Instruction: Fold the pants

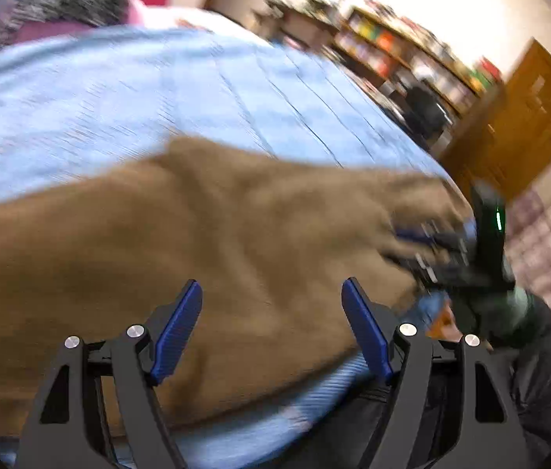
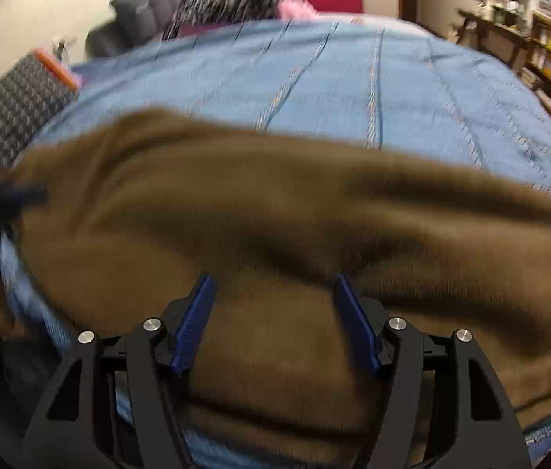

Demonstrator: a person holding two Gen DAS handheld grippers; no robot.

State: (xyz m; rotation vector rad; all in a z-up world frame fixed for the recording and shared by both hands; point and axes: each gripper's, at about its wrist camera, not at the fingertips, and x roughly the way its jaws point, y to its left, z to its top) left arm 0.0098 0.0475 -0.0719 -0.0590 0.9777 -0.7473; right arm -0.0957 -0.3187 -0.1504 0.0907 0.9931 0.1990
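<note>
1. My left gripper (image 1: 271,328) hung over the brown pants (image 1: 181,258) with its jaws spread wide; the blue pads stood clear of the cloth and nothing was pinched between them.
2. My right gripper (image 2: 273,324) was likewise above the pants (image 2: 275,234), its jaws apart and empty, with brown fabric showing in the gap between the pads.
3. The pants lay in a long, rumpled band across the near edge of the bed (image 2: 353,78), on its light blue striped cover.
4. The fabric showed soft folds and dark creases; both views were blurred, so I could not tell how many layers there were or which end was the waist.
5. In the left wrist view my right gripper (image 1: 423,242) appeared at the right end of the pants, near the bed's edge, smeared by blur, a small green light glowing on its body.
6. In the right wrist view a dark, blurred shape that looked like my left gripper (image 2: 9,195) sat at the left end of the pants.
7. Pillows (image 2: 213,0) lay at the far edge of the bed.
8. A bookshelf (image 1: 412,51) stood against the wall beyond the bed's far right corner.
</note>
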